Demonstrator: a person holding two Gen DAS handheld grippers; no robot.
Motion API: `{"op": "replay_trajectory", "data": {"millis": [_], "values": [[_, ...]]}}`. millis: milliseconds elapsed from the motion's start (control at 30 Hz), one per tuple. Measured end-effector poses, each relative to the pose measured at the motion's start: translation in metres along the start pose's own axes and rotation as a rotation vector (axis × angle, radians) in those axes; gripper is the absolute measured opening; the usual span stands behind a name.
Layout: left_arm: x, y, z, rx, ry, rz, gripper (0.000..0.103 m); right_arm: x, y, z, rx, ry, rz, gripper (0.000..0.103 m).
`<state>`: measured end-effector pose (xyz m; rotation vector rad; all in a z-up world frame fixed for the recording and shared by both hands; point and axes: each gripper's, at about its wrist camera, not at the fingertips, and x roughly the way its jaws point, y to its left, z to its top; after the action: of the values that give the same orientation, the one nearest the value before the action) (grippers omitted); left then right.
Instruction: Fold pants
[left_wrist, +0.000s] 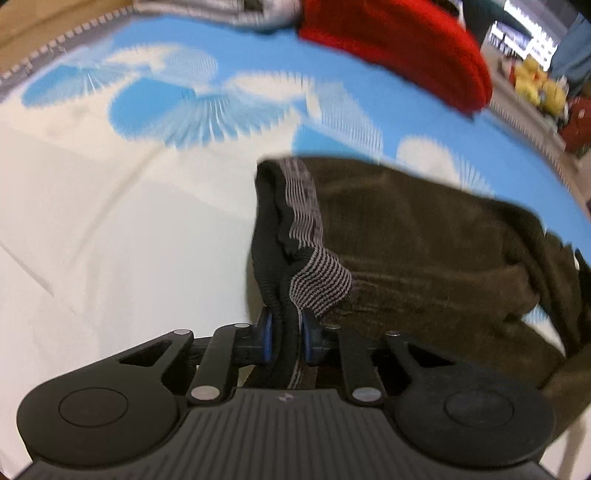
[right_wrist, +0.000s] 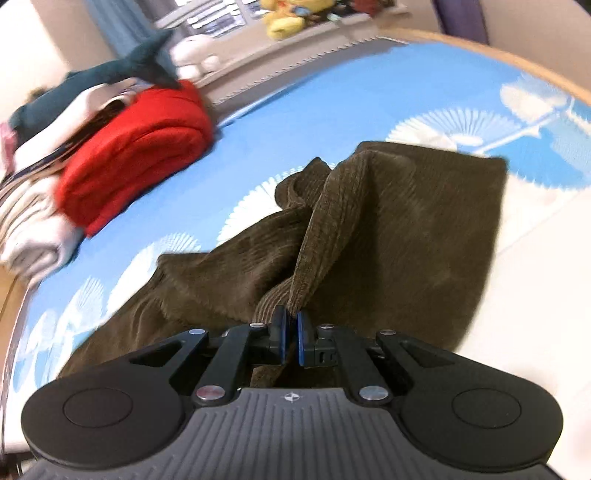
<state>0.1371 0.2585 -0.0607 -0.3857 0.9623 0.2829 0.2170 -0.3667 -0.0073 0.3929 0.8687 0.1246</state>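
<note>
Dark olive-brown corduroy pants (left_wrist: 424, 236) lie partly on the blue-and-white sheet (left_wrist: 110, 206). My left gripper (left_wrist: 287, 332) is shut on their waistband, whose black lining and grey striped elastic (left_wrist: 317, 280) stand up from the jaws. In the right wrist view the pants (right_wrist: 406, 229) spread ahead, bunched in a ridge at the middle. My right gripper (right_wrist: 290, 334) is shut on a fold of the corduroy edge (right_wrist: 295, 295). Both views are motion-blurred.
A folded red garment (right_wrist: 136, 155) sits on a stack of folded clothes (right_wrist: 33, 221) at the left of the right wrist view; it shows at the top of the left wrist view (left_wrist: 406, 44). Plush toys (right_wrist: 288, 14) line a shelf beyond the bed.
</note>
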Motion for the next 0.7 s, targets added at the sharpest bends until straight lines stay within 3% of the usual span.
{"op": "replay_trajectory", "data": {"millis": [100, 200, 267, 333, 400, 467, 600, 700], "values": [[-0.010, -0.003, -0.005, 0.023, -0.031, 0.035, 0.013, -0.017, -0.030, -0.032, -0.107, 0.186, -0.023, 0.005], [-0.011, -0.006, -0.011, 0.028, -0.005, 0.058, 0.013, -0.024, -0.051, -0.077, -0.234, 0.416, -0.031, 0.005], [-0.012, -0.004, -0.014, 0.018, 0.011, 0.078, 0.013, -0.033, -0.054, -0.101, -0.332, 0.477, -0.001, 0.005], [-0.010, -0.003, -0.015, 0.004, 0.026, 0.110, 0.013, -0.043, -0.051, -0.106, -0.400, 0.451, -0.001, 0.006], [-0.005, 0.001, -0.016, -0.039, 0.054, 0.122, 0.014, -0.053, -0.056, -0.095, -0.358, 0.379, 0.025, 0.006], [-0.002, 0.005, -0.017, -0.073, 0.076, 0.107, 0.032, -0.063, -0.062, -0.076, -0.287, 0.270, 0.038, 0.010], [0.005, 0.000, -0.016, -0.055, 0.105, 0.092, 0.046, -0.066, -0.072, -0.042, -0.144, 0.018, -0.031, 0.040], [0.013, -0.004, -0.018, -0.020, 0.140, 0.096, 0.051, -0.047, -0.061, -0.033, -0.210, -0.038, -0.070, 0.040]]}}
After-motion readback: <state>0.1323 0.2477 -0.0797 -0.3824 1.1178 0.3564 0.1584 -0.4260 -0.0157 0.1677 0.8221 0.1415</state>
